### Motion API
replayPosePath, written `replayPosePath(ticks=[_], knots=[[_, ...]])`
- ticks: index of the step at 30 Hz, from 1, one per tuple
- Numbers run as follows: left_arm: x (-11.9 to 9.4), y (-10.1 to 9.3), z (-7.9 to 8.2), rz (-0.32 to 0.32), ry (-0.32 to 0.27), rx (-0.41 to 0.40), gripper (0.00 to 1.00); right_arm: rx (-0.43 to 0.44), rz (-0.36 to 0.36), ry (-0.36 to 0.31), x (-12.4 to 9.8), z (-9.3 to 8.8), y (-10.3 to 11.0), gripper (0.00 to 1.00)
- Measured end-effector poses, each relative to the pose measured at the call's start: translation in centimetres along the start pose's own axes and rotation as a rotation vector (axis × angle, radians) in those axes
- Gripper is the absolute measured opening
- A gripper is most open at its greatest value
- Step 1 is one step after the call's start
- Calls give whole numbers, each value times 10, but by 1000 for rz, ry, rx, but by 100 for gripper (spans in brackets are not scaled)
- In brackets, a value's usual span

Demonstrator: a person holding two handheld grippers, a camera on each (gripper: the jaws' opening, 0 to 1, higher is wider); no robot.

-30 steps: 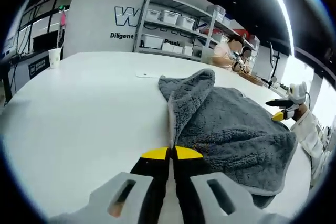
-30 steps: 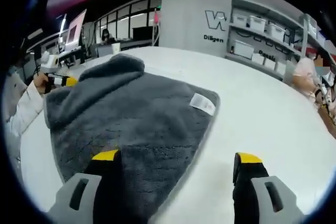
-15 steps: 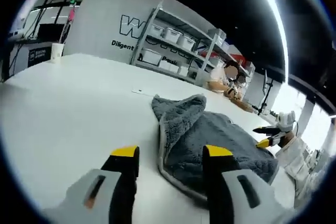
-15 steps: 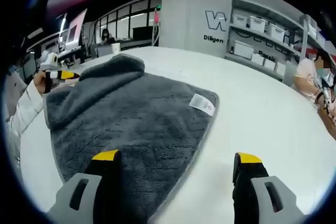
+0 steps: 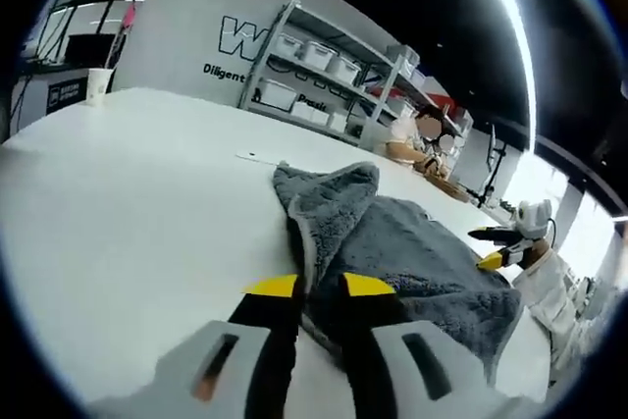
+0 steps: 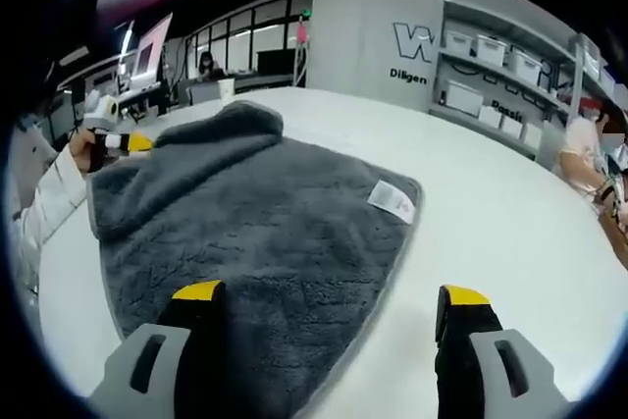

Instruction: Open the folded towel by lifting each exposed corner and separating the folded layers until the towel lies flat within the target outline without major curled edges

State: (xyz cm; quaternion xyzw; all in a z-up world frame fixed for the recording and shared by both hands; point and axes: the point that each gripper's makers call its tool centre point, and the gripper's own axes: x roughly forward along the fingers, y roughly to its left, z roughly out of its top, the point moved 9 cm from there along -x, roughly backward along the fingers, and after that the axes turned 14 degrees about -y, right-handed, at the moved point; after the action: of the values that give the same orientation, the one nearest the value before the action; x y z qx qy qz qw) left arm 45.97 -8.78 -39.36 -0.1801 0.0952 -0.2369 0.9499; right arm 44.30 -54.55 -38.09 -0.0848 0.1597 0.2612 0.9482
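My left tool [image 5: 319, 287] has its jaws nearly together, pinching the pale-trimmed edge of the grey towel [image 5: 412, 252], which runs ahead and to the right of it on the white tabletop [image 5: 128, 193], one corner humped up just beyond the tips. My right tool [image 6: 334, 293] stands wide open, its left jaw over the towel's near edge, its right jaw over bare tabletop; a white label [image 6: 392, 201] lies ahead.

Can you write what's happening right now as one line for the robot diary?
stage: unfolding | left gripper: nearly shut around towel edge | right gripper: open, over near towel edge | towel: corner bunched, not flat | table: white
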Motion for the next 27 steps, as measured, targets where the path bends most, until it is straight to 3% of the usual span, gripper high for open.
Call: replayPosePath(ticks=[1,7,15,20,27], knots=[[0,0,0,2,-3,0,2,-2,11,-6,1,1,2,87],[0,-2,-1,-16,1,8,2,-26,110,-60,6,8,16,80],[-1,-2,-2,-14,11,25,2,-77,149,-6,14,0,27,64],[-1,-2,-2,-14,14,23,2,-55,184,-24,15,0,30,50],[-1,-3,-2,-12,17,23,2,-15,203,-25,15,-4,31,39]])
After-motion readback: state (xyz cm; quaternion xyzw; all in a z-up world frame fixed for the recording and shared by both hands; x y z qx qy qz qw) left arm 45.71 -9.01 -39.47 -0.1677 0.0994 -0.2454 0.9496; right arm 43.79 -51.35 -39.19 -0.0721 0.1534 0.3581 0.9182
